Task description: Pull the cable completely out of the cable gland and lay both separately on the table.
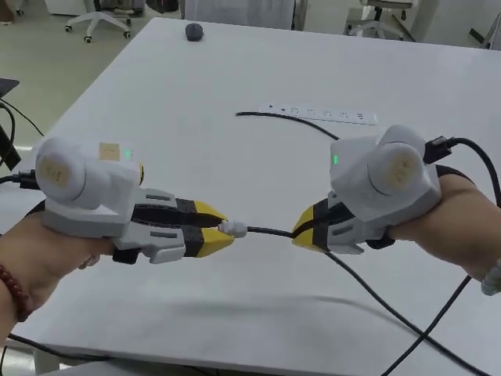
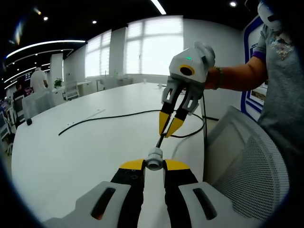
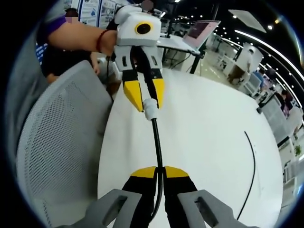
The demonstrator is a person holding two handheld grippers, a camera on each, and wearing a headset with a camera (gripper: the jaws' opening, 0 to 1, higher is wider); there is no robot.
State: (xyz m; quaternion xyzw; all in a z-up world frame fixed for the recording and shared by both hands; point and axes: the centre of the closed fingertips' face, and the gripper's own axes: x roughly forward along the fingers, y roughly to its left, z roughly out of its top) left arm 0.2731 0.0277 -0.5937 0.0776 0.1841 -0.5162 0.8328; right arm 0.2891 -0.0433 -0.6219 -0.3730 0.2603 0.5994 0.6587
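Above the white table's near edge, my left gripper [image 1: 225, 229] is shut on the white cable gland [image 1: 232, 229]. The black cable [image 1: 270, 232] comes out of the gland's end and runs straight to my right gripper [image 1: 299, 229], which is shut on it a short way off. In the left gripper view the gland [image 2: 154, 159] sits between my yellow tips, and the right gripper [image 2: 170, 124] holds the cable [image 2: 160, 141] just beyond. In the right gripper view the cable [image 3: 156, 137] stretches from my jaws up to the gland [image 3: 150, 107] in the left gripper [image 3: 147, 99].
A white power strip [image 1: 322, 113] lies at the far middle of the table [image 1: 203, 86], with more black cable [image 1: 282, 119] beside it. A dark mouse [image 1: 193, 30] rests near the far edge. A grey mesh chair [image 3: 57, 137] stands close to the table. Office chairs stand beyond.
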